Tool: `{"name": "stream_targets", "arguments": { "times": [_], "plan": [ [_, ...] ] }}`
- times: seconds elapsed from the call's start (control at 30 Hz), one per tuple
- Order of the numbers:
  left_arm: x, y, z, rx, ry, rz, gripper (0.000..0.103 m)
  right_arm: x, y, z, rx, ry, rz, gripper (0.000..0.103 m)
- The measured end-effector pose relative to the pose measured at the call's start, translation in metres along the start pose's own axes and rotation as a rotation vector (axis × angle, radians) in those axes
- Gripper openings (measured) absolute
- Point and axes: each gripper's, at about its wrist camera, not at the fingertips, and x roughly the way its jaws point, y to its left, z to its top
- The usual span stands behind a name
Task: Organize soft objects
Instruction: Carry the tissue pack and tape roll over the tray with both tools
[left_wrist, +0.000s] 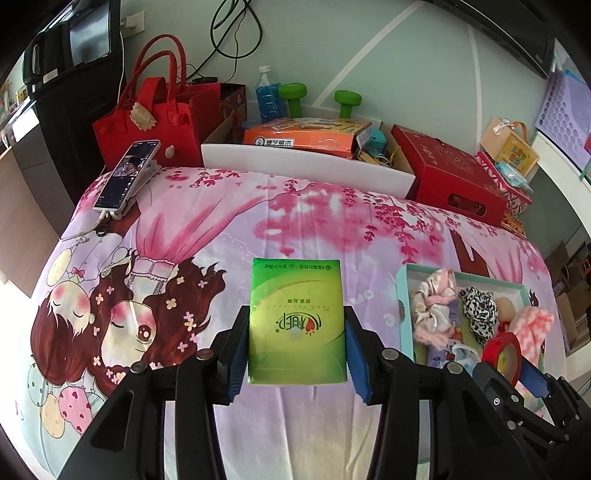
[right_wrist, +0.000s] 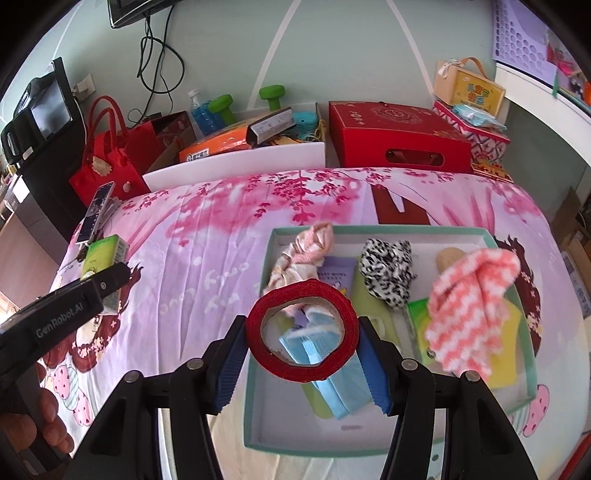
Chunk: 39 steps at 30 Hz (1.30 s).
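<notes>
My left gripper (left_wrist: 296, 350) is shut on a green tissue pack (left_wrist: 296, 321), held above the pink cartoon bedspread (left_wrist: 221, 229); that pack (right_wrist: 103, 254) also shows at the far left of the right wrist view. My right gripper (right_wrist: 303, 354) is shut on a red tape roll (right_wrist: 303, 334) over the near left part of a shallow teal-rimmed box (right_wrist: 380, 231). The box holds a pink scrunchie (right_wrist: 310, 247), a leopard-print scrunchie (right_wrist: 388, 271), a pink-and-white knitted cloth (right_wrist: 469, 310) and blue face masks (right_wrist: 332, 384). In the left wrist view the box (left_wrist: 402, 280) lies to the right.
A phone (left_wrist: 127, 173) on a stand sits at the bed's far left corner. Behind the bed stand a red felt bag (left_wrist: 147, 122), a white bin (left_wrist: 306, 162) with an orange box, green dumbbells (left_wrist: 293, 96) and a red gift box (left_wrist: 450, 177). A hand (right_wrist: 48, 432) grips the left tool.
</notes>
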Motion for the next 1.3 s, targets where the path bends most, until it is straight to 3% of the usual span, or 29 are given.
{"name": "stream_targets", "arguments": {
  "times": [0.43, 0.8, 1.3],
  "plan": [
    [-0.014, -0.031, -0.022, 0.093, -0.001, -0.024, 0.048, -0.015, -0.037, -0.025, 0.07, 0.007, -0.047, 0.061],
    [-0.015, -0.086, -0.044, 0.231, 0.026, -0.104, 0.048, -0.011, -0.07, -0.034, 0.128, 0.039, -0.08, 0.061],
    [-0.002, -0.118, -0.059, 0.293, 0.081, -0.193, 0.048, 0.005, -0.101, -0.04, 0.192, 0.087, -0.103, 0.061]
  ]
}}
